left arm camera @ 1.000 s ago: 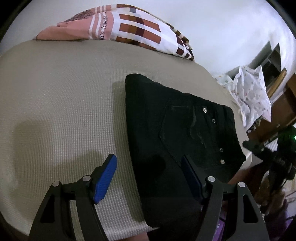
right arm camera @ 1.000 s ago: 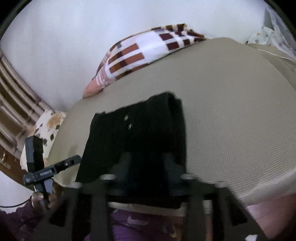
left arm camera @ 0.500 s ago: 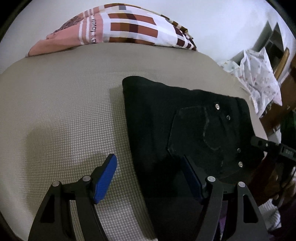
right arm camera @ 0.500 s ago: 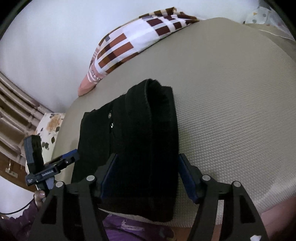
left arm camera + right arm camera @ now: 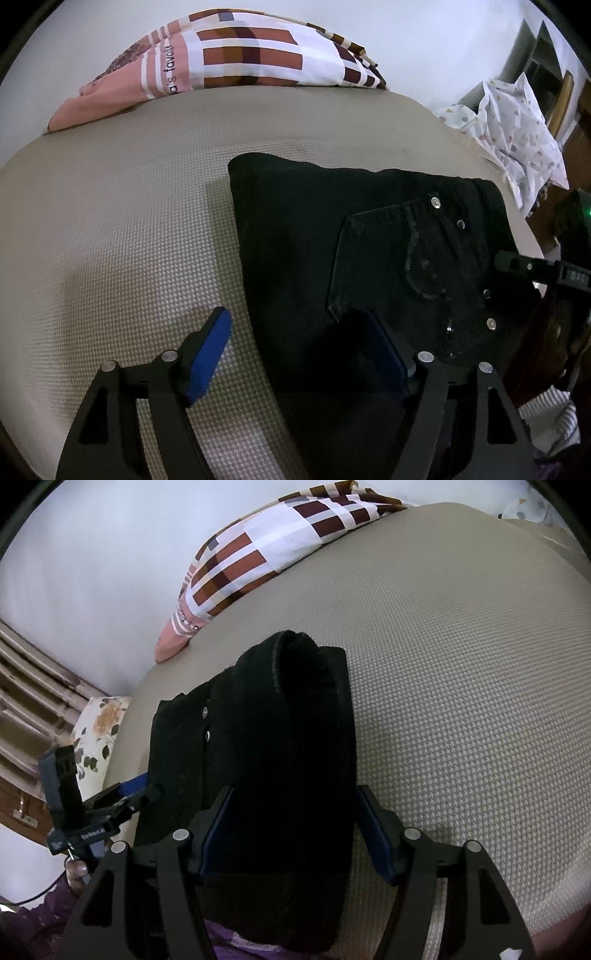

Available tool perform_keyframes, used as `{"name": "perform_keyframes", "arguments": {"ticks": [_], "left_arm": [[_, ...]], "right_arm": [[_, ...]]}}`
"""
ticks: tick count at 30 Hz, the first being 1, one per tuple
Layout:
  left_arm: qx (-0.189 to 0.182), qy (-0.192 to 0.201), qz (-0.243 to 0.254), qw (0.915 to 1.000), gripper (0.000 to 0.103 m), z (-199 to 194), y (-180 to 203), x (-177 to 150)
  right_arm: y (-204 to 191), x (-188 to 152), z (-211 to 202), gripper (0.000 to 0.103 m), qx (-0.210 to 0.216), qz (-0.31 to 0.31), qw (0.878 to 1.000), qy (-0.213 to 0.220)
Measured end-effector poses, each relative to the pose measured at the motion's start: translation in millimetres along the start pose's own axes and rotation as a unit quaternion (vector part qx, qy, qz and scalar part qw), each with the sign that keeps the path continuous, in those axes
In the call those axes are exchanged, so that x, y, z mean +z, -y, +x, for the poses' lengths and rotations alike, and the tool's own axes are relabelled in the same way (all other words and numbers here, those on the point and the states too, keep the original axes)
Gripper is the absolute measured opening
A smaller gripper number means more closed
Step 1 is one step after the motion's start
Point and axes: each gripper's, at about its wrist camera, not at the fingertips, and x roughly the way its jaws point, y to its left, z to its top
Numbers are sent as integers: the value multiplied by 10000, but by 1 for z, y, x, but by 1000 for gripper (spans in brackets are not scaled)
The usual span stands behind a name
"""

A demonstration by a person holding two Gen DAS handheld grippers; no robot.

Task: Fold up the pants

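Note:
Black folded pants (image 5: 295,229) lie on the beige mattress (image 5: 110,221), a riveted back pocket facing up. My left gripper (image 5: 295,350) hovers low over their left edge. One blue pad stands above the mattress and the other above the cloth, and the jaws are opening without pressing on anything. In the right wrist view a thick fold of the pants (image 5: 288,757) fills the gap of my right gripper (image 5: 295,830), and both pads sit against it. The right gripper's finger (image 5: 517,262) shows at the pants' right end. The left gripper (image 5: 122,794) appears beside the pants.
A checked brown, white and pink pillow (image 5: 240,62) lies at the far edge of the mattress by the wall. A white spotted cloth (image 5: 517,125) hangs at the right, with wooden furniture behind. A floral cushion (image 5: 99,731) sits off the bed's left side. A hand in a purple sleeve (image 5: 75,871) holds the left gripper.
The right gripper has sunk closer to the bed with the fold still between its jaws. The left gripper has rolled and shifted a little, and its jaws stand slightly wider.

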Motion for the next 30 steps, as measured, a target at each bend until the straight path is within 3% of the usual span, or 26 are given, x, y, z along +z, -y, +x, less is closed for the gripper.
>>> {"name": "perform_keyframes", "arguments": {"ticks": [4, 8, 16, 20, 26, 30], "left_arm": [[30, -21, 50, 10000, 79, 2, 1, 1], [45, -42, 84, 9999, 81, 5, 2, 2], [-425, -311, 14, 9986, 88, 15, 1, 2], [-536, -290, 107, 9981, 88, 13, 0, 1], [-720, -374, 125, 9966, 88, 13, -6, 2], [-1033, -432, -16, 9937, 88, 13, -12, 5]], "right_arm": [[-1, 3, 2, 64, 39, -42, 10000, -7], [-4, 3, 4, 72, 73, -185, 9998, -41], [-17, 8, 14, 101, 251, -632, 9970, -364], [-18, 11, 16, 102, 262, -702, 9958, -522], [-8, 16, 15, 102, 592, -401, 9961, -523], [3, 15, 11, 102, 921, -215, 9943, -489]]}}
